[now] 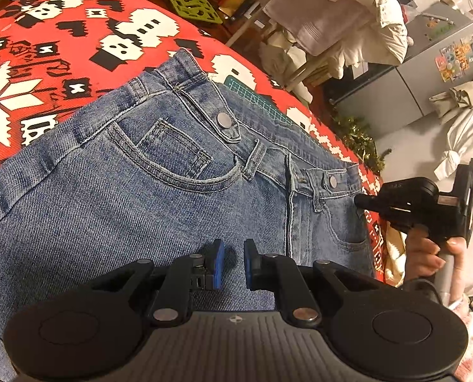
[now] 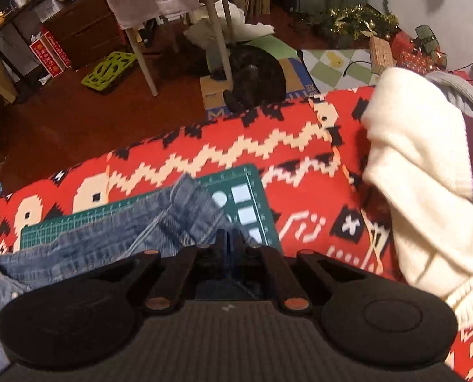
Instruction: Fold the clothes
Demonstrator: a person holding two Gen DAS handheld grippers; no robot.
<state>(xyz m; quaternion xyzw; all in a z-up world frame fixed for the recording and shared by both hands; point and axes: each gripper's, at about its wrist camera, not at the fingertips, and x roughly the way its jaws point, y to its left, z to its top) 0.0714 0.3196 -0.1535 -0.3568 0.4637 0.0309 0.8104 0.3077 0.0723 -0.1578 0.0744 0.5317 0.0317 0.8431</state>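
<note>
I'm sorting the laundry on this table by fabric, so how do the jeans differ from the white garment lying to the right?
The jeans are blue denim with stitched seams and metal buttons; the white garment is cream knit with a dark stripe. The jeans lie spread fairly flat, partly over the green cutting mat; the white garment sits bunched in a heap. The right gripper is closed at the jeans' edge; nothing touches the white garment. Both rest on the red patterned cloth.

Left gripper (image 1: pixel 234 262): black linkages, blue pads (image 1: pixel 219 262), silver pivot screws, ribbed grey body. Right gripper (image 2: pixel 230 242) was matching black.
</note>
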